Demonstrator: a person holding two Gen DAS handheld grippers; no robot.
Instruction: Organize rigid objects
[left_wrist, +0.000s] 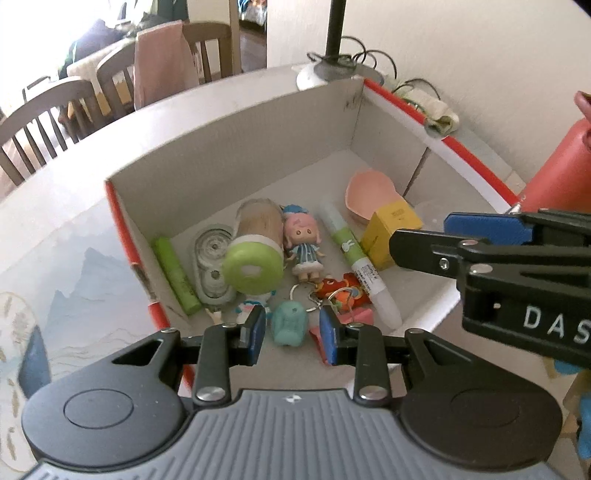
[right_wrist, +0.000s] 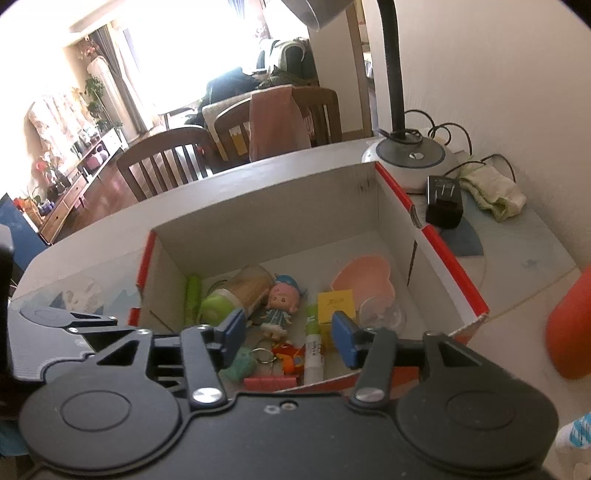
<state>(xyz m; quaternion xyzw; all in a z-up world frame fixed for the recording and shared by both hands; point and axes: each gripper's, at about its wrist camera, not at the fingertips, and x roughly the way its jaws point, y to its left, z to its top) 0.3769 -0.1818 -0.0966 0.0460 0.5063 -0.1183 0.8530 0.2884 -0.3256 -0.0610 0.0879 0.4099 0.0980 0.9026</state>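
A white cardboard box (left_wrist: 240, 147) with red outer sides stands on the table and holds small items. In it lie a jar with a green lid (left_wrist: 253, 264), a pink-haired doll (left_wrist: 303, 240), a green-and-white marker (left_wrist: 358, 266), a yellow carton (left_wrist: 388, 229), a pink heart-shaped dish (left_wrist: 369, 195), an orange keychain (left_wrist: 341, 291) and a teal toy (left_wrist: 290, 328). My left gripper (left_wrist: 293, 338) hovers over the near end of the box, pads slightly apart, the teal toy showing below the gap untouched. My right gripper (right_wrist: 290, 339) is open and empty above the same box (right_wrist: 266, 206).
A lamp base (right_wrist: 410, 158), a black power adapter (right_wrist: 445, 206) and a green cloth (right_wrist: 495, 192) sit behind the box by the wall. A red bottle (right_wrist: 569, 325) stands at the right. Wooden chairs (right_wrist: 166, 158) stand beyond the far table edge.
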